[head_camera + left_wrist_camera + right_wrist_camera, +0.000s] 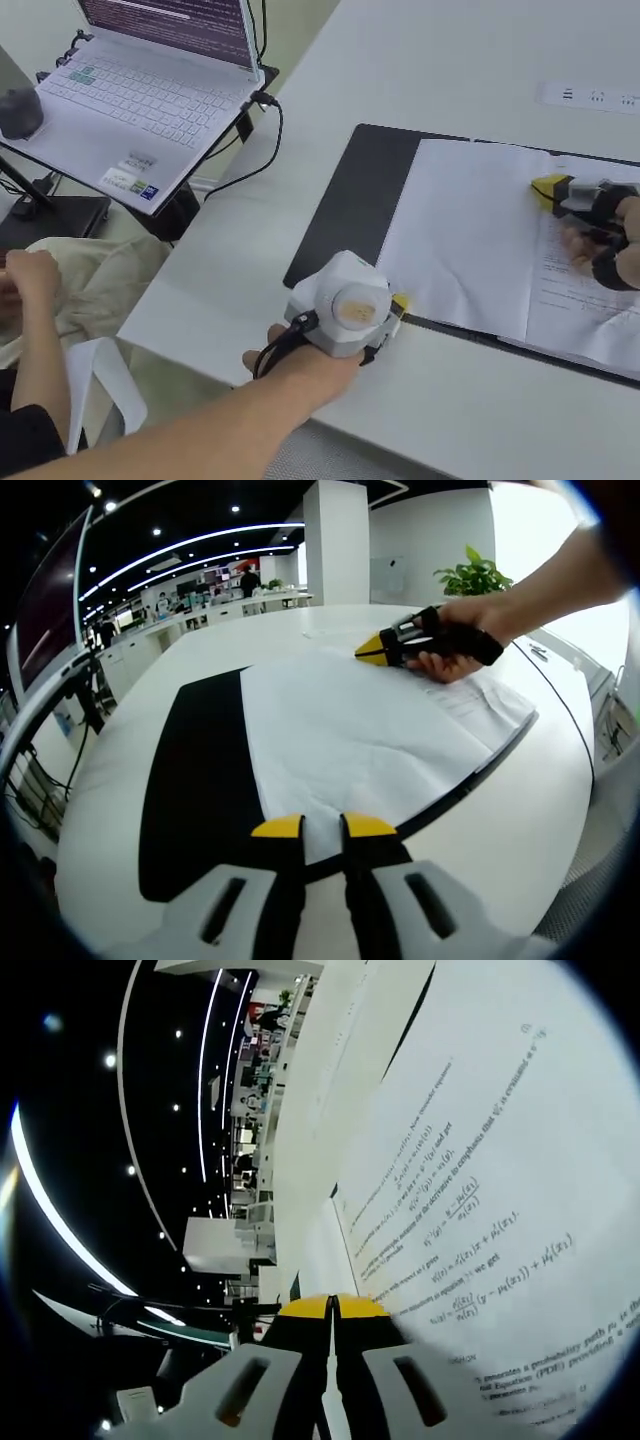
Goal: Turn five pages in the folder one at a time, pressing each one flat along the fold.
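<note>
The left gripper [322, 827], jaws slightly parted, sits at the near edge of the blank white turned page [350, 730]. The open black plastic folder [350, 200] lies flat on the white table [450, 60]. Farther along, the right gripper [333, 1306], jaws clenched together, rests on the white printed page [480, 1210]. A white laptop [150, 100] stands beyond.

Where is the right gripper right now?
Head view: the right gripper sits at the right edge, over the folder, its shut jaws at the fold between the blank page and the printed page.
</note>
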Demonstrator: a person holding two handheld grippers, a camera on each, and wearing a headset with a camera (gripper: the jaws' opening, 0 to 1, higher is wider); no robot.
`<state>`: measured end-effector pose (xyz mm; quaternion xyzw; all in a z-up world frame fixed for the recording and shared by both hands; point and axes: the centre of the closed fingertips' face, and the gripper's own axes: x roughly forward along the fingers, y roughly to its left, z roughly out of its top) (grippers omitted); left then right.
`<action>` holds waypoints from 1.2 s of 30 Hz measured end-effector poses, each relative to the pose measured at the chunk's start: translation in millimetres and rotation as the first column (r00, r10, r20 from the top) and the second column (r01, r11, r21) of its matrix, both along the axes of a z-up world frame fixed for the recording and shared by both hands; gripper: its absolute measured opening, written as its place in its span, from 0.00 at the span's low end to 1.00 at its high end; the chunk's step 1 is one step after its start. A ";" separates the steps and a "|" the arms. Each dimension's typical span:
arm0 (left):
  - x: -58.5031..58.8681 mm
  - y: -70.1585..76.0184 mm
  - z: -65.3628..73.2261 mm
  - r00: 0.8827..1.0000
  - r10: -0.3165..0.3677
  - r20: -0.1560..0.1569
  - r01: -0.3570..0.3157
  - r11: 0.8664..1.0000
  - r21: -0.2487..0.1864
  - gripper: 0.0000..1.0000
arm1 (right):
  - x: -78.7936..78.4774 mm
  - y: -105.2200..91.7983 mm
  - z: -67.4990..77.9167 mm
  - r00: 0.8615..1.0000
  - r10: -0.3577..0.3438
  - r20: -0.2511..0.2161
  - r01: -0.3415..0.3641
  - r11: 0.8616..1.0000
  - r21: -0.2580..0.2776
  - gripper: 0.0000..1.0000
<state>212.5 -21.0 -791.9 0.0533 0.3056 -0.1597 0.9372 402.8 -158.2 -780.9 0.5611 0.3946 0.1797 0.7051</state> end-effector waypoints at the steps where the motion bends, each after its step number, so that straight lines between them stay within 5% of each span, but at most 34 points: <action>1: 0.1 0.1 0.0 1.000 -0.001 0.001 0.001 1.000 0.000 0.12 | -1.5 0.1 0.0 1.000 0.003 0.000 -0.003 1.000 0.001 0.00; 22: -1.3 -1.2 2.9 1.000 0.004 0.007 -0.004 1.000 -0.012 0.12 | -80.0 1.5 -0.4 0.995 0.097 -0.024 -0.095 0.994 0.061 0.00; 36: -1.6 -1.0 3.6 1.000 0.002 0.015 -0.002 1.000 -0.017 0.12 | -128.8 -0.3 -3.6 0.991 0.125 -0.040 -0.123 0.991 0.052 0.00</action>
